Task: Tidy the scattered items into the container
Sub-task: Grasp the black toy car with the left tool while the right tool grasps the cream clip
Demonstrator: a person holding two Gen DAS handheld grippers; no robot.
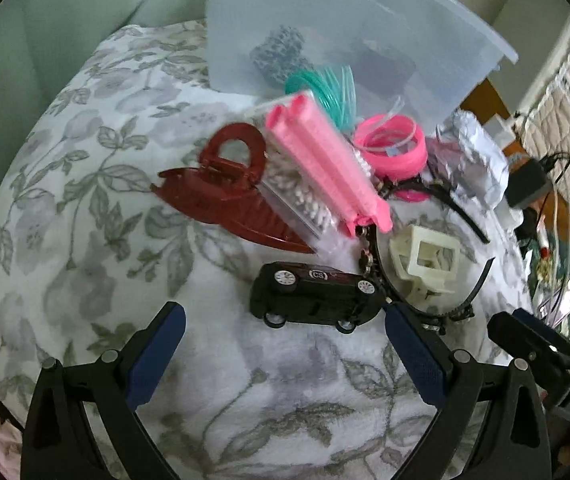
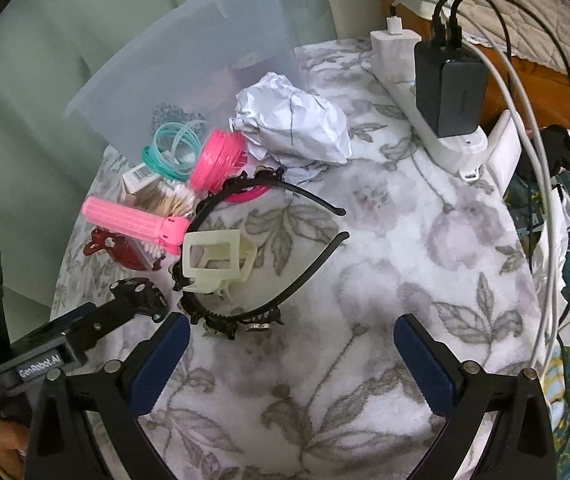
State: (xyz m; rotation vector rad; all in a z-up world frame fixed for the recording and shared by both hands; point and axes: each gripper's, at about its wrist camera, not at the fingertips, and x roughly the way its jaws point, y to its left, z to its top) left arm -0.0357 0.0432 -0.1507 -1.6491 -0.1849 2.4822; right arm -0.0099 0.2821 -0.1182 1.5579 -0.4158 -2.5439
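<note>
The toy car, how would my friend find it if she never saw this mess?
Start at the big see-through tub on the flowery blanket and come down past the pink hair roller. Nearest the open left gripper lies the toy car, tipped on its side. It is the only black thing with little white wheels.

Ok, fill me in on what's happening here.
A person holds two grippers over a flowered blanket strewn with small items. Both the left gripper and right gripper are open and empty. The left one hovers just short of a toy car. The clear tub lies tipped behind the pile.
</note>
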